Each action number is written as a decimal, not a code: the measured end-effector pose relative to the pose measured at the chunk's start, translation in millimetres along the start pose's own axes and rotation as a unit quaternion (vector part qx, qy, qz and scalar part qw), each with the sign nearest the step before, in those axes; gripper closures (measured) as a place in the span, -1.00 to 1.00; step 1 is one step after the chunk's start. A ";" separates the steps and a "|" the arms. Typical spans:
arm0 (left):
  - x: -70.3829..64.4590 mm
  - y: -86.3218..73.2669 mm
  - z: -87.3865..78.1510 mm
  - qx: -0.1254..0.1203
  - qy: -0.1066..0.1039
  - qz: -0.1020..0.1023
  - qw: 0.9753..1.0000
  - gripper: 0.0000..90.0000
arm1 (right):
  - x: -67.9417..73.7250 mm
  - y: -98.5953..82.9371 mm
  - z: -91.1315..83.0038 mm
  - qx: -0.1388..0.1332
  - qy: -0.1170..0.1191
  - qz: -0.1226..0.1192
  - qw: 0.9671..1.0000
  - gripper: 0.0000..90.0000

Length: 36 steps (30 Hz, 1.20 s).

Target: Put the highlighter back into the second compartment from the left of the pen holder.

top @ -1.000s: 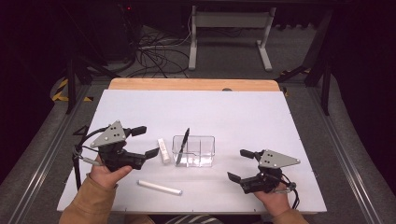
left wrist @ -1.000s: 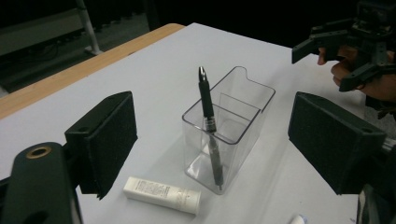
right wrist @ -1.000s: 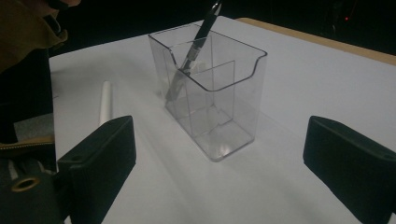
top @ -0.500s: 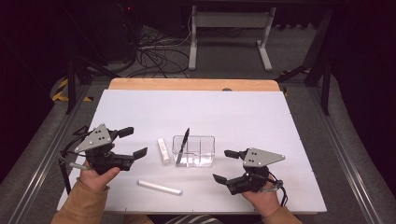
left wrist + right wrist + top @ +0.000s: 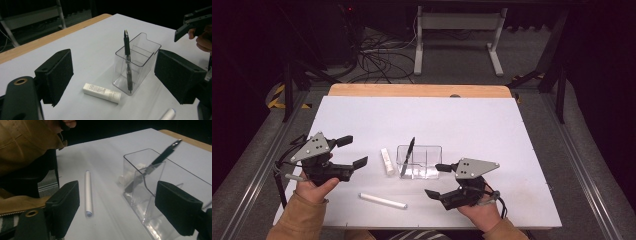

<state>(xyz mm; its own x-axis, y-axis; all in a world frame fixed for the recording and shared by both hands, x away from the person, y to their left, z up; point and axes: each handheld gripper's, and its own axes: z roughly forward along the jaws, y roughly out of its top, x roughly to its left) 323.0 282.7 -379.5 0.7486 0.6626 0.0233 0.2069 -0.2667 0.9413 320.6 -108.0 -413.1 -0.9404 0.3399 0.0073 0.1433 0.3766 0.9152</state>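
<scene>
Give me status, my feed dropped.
Both grippers, left and right, open, empty. Pen upright in clear holder; white marker and tube on table. Path clear.

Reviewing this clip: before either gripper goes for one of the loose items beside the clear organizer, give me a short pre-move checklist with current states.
1. Left gripper open and empty: ok, jaws stand wide apart in its own view.
2. Right gripper open and empty: ok.
3. Clear organizer upright on the table: ok.
4. Black pen already standing in the organizer, leaning on its rim: ok.
5. White tube lying flat beside the organizer, free of both grippers: ok.
6. White marker lying flat near the table's front edge, unobstructed: ok.
</scene>
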 end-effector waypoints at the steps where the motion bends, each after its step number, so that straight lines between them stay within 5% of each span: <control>1: 0.7 -0.3 -0.2 -0.002 0.001 -0.001 1.000 -0.64 | 1.4 1.9 3.3 0.003 0.002 -0.002 1.000 -0.53; 17: 10.0 -5.6 -4.3 -0.014 0.026 -0.024 0.999 -0.65 | 10.8 19.3 51.4 0.058 0.031 -0.004 0.998 -0.38; 36: 13.1 -7.8 -4.5 -0.006 0.042 -0.009 0.999 -0.65 | 20.0 26.7 80.3 0.088 0.047 -0.021 0.995 -0.32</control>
<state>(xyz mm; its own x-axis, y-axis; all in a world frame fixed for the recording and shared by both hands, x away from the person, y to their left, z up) 328.3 296.6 -385.0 0.6893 0.7237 0.0336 0.2126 -0.2464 0.9456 330.4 -22.0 -420.9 -0.9702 0.2415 0.0168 0.1480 0.5367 0.8307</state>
